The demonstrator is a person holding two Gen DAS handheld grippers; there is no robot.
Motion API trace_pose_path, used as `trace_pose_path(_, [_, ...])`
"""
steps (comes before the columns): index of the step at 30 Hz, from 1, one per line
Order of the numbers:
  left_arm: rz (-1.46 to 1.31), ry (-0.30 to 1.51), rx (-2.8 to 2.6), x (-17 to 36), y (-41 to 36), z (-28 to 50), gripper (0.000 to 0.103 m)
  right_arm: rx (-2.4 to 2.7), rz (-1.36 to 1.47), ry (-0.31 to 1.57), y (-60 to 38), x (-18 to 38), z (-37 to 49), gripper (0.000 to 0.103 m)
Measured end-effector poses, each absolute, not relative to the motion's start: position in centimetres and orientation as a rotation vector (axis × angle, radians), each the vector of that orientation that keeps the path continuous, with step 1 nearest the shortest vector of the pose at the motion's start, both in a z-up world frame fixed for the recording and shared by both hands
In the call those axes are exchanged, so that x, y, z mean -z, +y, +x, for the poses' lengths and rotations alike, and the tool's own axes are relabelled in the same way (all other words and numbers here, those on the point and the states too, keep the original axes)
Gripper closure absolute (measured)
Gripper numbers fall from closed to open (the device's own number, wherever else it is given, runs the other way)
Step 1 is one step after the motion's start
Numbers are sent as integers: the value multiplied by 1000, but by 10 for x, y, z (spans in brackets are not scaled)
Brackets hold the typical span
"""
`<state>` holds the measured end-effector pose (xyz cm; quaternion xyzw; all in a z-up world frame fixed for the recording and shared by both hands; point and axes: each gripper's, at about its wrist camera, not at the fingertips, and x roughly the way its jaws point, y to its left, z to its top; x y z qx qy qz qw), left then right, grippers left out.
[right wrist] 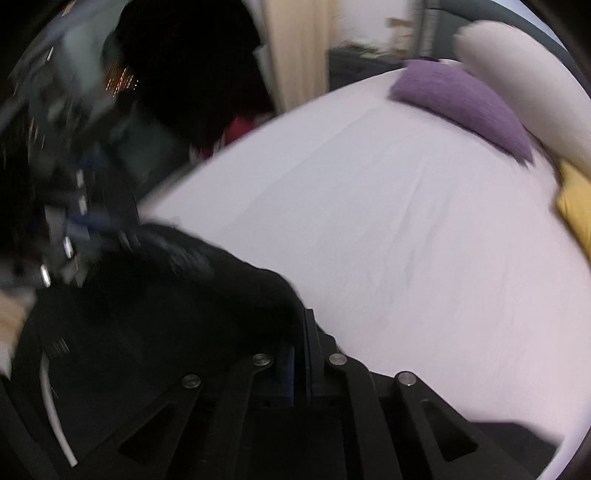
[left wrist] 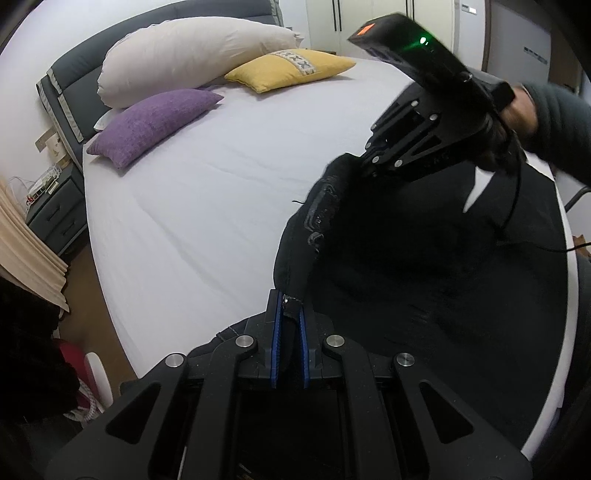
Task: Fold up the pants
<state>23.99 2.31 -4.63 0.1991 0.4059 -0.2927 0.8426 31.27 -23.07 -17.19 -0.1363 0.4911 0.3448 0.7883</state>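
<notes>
Black pants lie on the right part of the white bed, with one edge lifted. My left gripper is shut on a corner of that edge, between its blue pads. My right gripper shows in the left wrist view, shut on the same edge farther along, held above the bed. In the blurred right wrist view the right gripper pinches the black pants, and the left gripper shows at the left.
A purple cushion, a yellow cushion and a long white pillow lie at the bed's head. A grey nightstand and beige curtain stand left. Wardrobe doors are behind.
</notes>
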Motion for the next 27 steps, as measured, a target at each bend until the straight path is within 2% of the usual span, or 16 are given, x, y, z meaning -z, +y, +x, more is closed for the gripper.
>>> trace_pose_path(4, [397, 870, 617, 47, 20, 218, 96, -698, -7, 1071, -229, 173, 290, 98])
trace_pose_path(7, [396, 868, 621, 45, 16, 195, 96, -702, 61, 1083, -229, 179, 266, 98])
trace_pose_path(12, [438, 868, 629, 50, 12, 149, 96, -679, 21, 1096, -236, 176, 230, 99])
trace_pose_path(27, [597, 920, 729, 91, 2, 6, 96, -570, -420, 1022, -230, 177, 80, 99])
